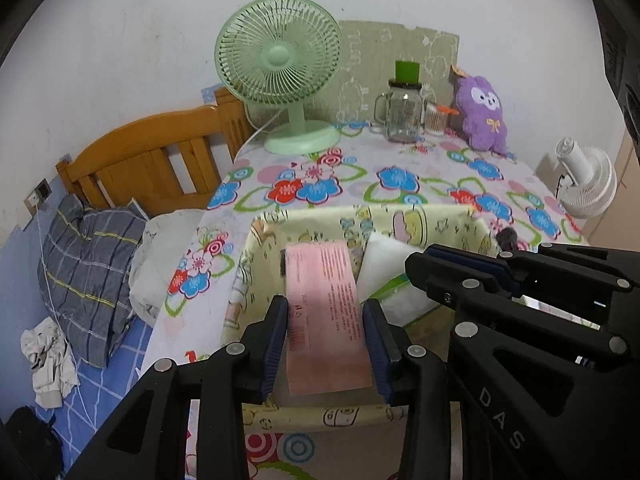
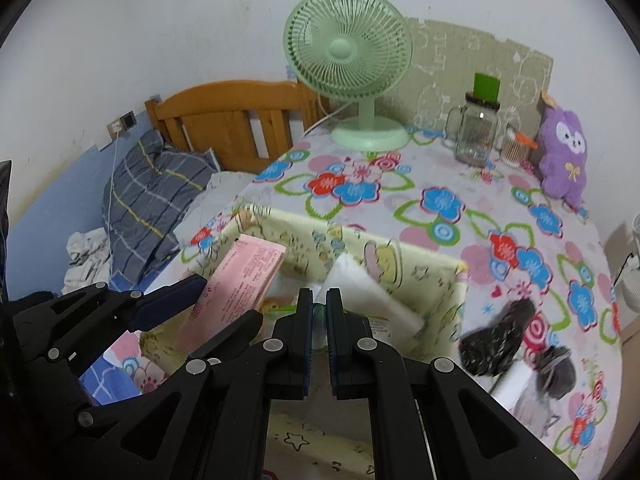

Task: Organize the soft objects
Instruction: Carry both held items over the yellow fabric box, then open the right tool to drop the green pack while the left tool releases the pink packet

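A yellow cartoon-print fabric bin (image 1: 420, 216) (image 2: 424, 268) stands on the flowered table. My left gripper (image 1: 326, 320) (image 2: 218, 300) is shut on a pink tissue pack (image 1: 326, 308) (image 2: 240, 280) and holds it tilted over the bin's left side. My right gripper (image 2: 319, 304) (image 1: 416, 264) is shut on the edge of a white and green tissue pack (image 2: 372, 296) (image 1: 390, 268) that lies inside the bin. A purple plush toy (image 1: 482, 114) (image 2: 564, 156) sits at the table's far right. A dark soft item (image 2: 500, 340) lies on the table right of the bin.
A green desk fan (image 1: 280, 60) (image 2: 348, 52), a glass jar mug (image 1: 402, 114) (image 2: 476, 132) and a small toothpick holder (image 2: 516, 148) stand at the back. A white fan (image 1: 588, 184) is off the right edge. A bed with a plaid pillow (image 1: 88, 264) lies left.
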`<control>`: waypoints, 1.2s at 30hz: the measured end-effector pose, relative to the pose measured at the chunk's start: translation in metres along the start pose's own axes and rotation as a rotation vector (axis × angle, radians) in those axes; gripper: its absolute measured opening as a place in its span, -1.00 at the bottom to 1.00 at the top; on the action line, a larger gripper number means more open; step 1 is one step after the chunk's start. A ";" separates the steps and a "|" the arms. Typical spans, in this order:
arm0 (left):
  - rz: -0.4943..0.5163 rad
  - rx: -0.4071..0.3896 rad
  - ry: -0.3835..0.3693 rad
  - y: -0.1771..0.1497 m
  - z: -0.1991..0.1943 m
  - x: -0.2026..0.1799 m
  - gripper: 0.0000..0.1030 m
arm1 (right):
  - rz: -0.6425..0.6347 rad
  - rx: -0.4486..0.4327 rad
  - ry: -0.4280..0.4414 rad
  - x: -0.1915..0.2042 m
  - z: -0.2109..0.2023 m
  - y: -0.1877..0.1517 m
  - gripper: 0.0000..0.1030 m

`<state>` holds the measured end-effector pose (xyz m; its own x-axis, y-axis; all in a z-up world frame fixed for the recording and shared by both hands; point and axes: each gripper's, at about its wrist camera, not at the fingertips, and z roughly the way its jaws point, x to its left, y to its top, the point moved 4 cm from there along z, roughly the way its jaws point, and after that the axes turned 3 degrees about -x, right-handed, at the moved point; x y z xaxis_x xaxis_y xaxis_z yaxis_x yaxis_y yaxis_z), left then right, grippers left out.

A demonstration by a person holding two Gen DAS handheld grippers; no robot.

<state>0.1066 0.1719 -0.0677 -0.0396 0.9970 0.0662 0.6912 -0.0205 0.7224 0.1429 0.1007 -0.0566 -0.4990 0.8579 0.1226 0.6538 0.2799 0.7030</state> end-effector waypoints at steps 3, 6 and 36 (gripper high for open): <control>0.011 0.012 -0.005 -0.005 0.003 -0.002 -0.22 | 0.000 0.010 -0.002 0.000 0.003 -0.007 -0.79; 0.017 0.022 -0.015 -0.009 0.005 -0.004 -0.22 | -0.003 0.024 -0.006 -0.002 0.005 -0.012 -0.78; 0.059 -0.018 -0.058 -0.014 -0.011 -0.039 0.77 | 0.005 -0.037 -0.148 -0.028 -0.035 -0.029 -0.12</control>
<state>0.0909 0.1323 -0.0728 0.0430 0.9966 0.0699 0.6777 -0.0805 0.7309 0.1179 0.0530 -0.0561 -0.4047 0.9141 0.0236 0.6335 0.2617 0.7281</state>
